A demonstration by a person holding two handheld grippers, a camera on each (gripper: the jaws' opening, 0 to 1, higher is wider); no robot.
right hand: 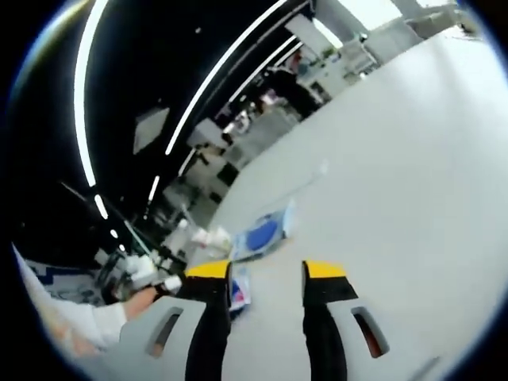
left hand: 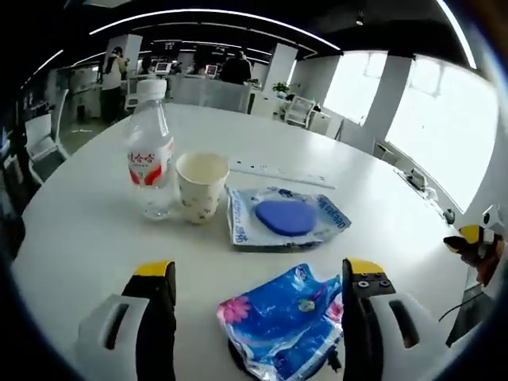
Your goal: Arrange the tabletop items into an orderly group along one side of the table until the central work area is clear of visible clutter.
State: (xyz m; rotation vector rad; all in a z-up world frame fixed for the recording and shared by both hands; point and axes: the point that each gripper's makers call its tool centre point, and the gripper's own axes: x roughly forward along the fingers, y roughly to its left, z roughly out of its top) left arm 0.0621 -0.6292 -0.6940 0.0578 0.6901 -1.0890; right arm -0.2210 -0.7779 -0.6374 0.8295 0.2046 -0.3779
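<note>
On the white round table [left hand: 95, 230] stand a clear water bottle [left hand: 151, 151] with a red label and a paper cup [left hand: 201, 184] just right of it. A clear packet holding a blue round pad [left hand: 286, 216] lies right of the cup. A crumpled blue floral packet [left hand: 290, 321] lies between the wide-apart jaws of my left gripper [left hand: 259, 271], which is open. My right gripper [right hand: 267, 270] is open above bare table, with nothing between its jaws. The pad packet [right hand: 262, 234] and floral packet [right hand: 238, 290] lie beyond its left jaw.
A long white ruler-like strip [left hand: 278, 172] lies behind the pad packet. The other gripper's yellow tip [left hand: 476, 238] shows at the right edge. A person's sleeve [right hand: 79, 325] and hand show at the lower left. Chairs and desks ring the table's far side.
</note>
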